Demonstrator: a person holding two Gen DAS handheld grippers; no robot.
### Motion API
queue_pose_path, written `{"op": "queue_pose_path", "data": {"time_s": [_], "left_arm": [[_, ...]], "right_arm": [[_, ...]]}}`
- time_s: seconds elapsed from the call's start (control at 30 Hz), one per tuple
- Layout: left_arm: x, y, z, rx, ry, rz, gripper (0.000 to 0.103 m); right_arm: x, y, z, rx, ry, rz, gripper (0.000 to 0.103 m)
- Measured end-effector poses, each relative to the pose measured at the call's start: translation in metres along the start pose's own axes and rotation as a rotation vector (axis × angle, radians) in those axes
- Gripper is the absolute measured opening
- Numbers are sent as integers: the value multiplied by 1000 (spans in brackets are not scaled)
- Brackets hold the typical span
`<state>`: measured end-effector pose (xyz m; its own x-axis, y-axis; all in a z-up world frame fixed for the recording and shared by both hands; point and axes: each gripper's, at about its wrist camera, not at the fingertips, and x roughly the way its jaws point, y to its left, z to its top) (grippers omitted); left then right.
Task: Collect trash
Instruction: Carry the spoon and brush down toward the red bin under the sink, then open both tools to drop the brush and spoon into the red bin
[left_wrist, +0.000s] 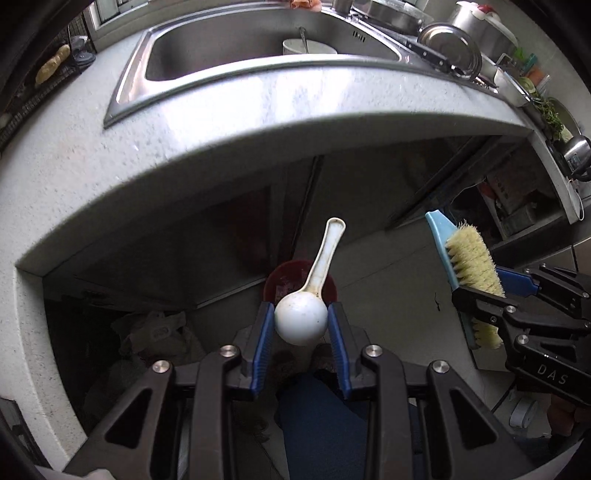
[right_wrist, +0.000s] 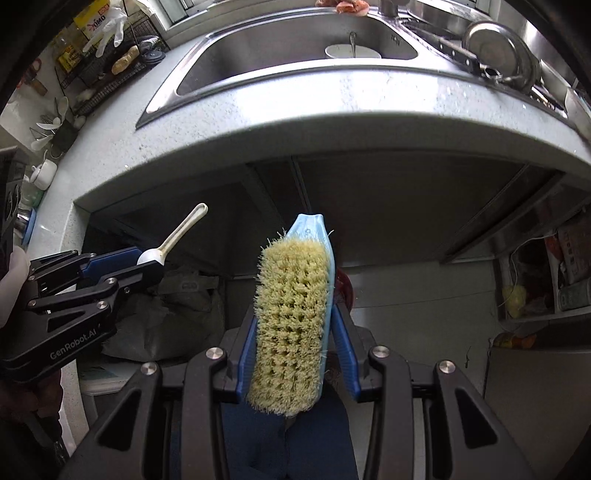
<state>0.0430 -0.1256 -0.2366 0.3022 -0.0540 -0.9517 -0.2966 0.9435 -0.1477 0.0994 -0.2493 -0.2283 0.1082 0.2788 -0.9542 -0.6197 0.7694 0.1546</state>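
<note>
The left hand-held gripper (left_wrist: 301, 325) points steeply down below the table (left_wrist: 221, 122) edge, its blue pads pinched on the round bowl of a white ladle (left_wrist: 301, 321), whose stained handle runs up toward twelve o'clock. Straight beyond the ladle, at twelve o'clock from the pads, sits a dark red bin (left_wrist: 280, 280) on the floor under the table, partly hidden by the ladle's bowl. At three o'clock in that view the right hand-held gripper (right_wrist: 295, 354) clamps a blue-backed scrubbing brush (right_wrist: 291, 317), pale yellow bristles facing left, the blue back against its right pad. From the right wrist view the brush stands nearly upright between the pads, and the left tool with its ladle shows at nine o'clock. A steel sink (left_wrist: 221, 55) is set into the table at twelve o'clock, with a white bowl (left_wrist: 310, 46) inside. Crumpled bags (left_wrist: 155, 332) lie on the floor at eight o'clock
</note>
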Motion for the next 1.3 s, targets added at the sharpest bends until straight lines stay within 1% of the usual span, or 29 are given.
{"op": "queue_pose_path", "data": {"time_s": [0.13,0.33,0.47,0.53,0.67,0.8,0.9,0.93,1.0,1.03,1.1,1.13,1.2,1.3], "left_arm": [[61,5,-10,-24,77,-18,28],[170,15,-30,-24,133,-33,28],[240,19,-32,-6,150,-47,28],[272,18,-33,1,146,-56,28],[316,17,-32,9,138,-62,28],[344,10,-30,27,148,-80,29],[354,4,-26,52,137,-60,29],[356,4,-25,58,132,-52,31],[357,2,-25,70,124,-25,49],[356,1,-24,76,124,-17,54],[355,2,-23,74,124,-17,67],[353,2,-23,72,122,-25,69],[350,3,-22,73,121,-32,80],[343,6,-22,71,112,-27,82]], "right_arm": [[55,-13,-10,56,57,2,37],[153,-41,-25,110,90,1,37],[216,-61,-37,142,114,-1,37],[242,-73,-41,157,118,12,37],[283,-91,-46,205,131,2,37],[302,-102,-47,213,127,5,37],[307,-106,-43,212,128,15,37],[310,-104,-43,207,126,22,37],[311,-105,-43,199,124,38,37],[308,-105,-46,194,123,44,37],[306,-105,-47,187,127,50,37],[304,-104,-46,182,126,53,36],[300,-104,-43,177,123,64,36],[292,-103,-43,169,103,111,36]]}}
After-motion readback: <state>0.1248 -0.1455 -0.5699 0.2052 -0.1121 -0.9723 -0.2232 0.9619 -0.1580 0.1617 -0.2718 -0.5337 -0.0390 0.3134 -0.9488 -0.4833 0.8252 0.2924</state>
